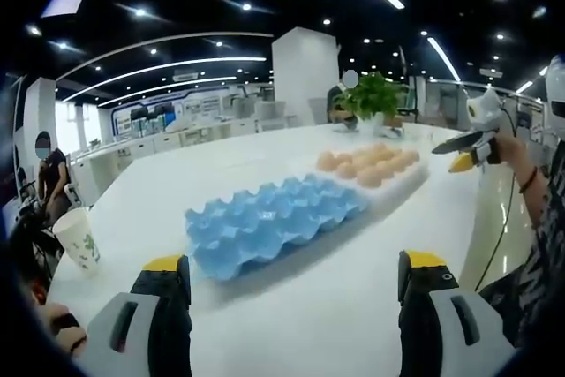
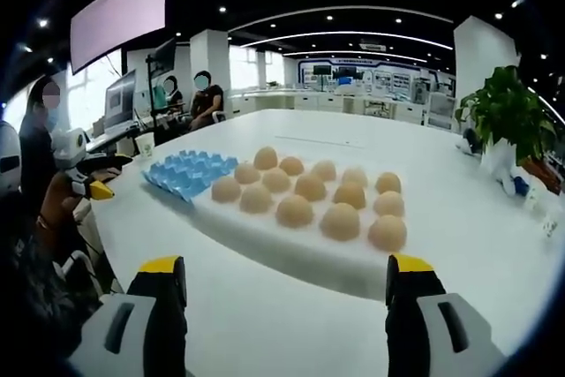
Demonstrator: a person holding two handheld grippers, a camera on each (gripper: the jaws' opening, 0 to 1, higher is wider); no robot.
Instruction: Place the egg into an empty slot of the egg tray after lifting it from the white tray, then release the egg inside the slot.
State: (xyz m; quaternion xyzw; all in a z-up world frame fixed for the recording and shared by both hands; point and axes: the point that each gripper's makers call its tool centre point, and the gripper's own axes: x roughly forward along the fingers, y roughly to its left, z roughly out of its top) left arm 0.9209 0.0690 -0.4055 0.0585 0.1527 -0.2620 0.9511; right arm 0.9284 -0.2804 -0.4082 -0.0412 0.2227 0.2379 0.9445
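The blue egg tray (image 1: 265, 218) lies in the middle of the white table, and all the slots I can see are bare. Just beyond it sits the white tray (image 1: 402, 190) carrying several tan eggs (image 1: 369, 176). My left gripper (image 1: 294, 271) hovers open before the blue tray, holding nothing. In the right gripper view the white tray (image 2: 291, 260) and its eggs (image 2: 294, 209) are close ahead, with the blue egg tray (image 2: 187, 172) behind at the left. My right gripper (image 2: 285, 271) is open and holds nothing a little short of the white tray.
A paper cup (image 1: 78, 237) stands near the table's left edge. A potted plant (image 2: 508, 116) stands at the far end of the table. A hand holds the other gripper (image 1: 468, 152) beyond the white tray. People sit at desks (image 2: 207, 94) behind.
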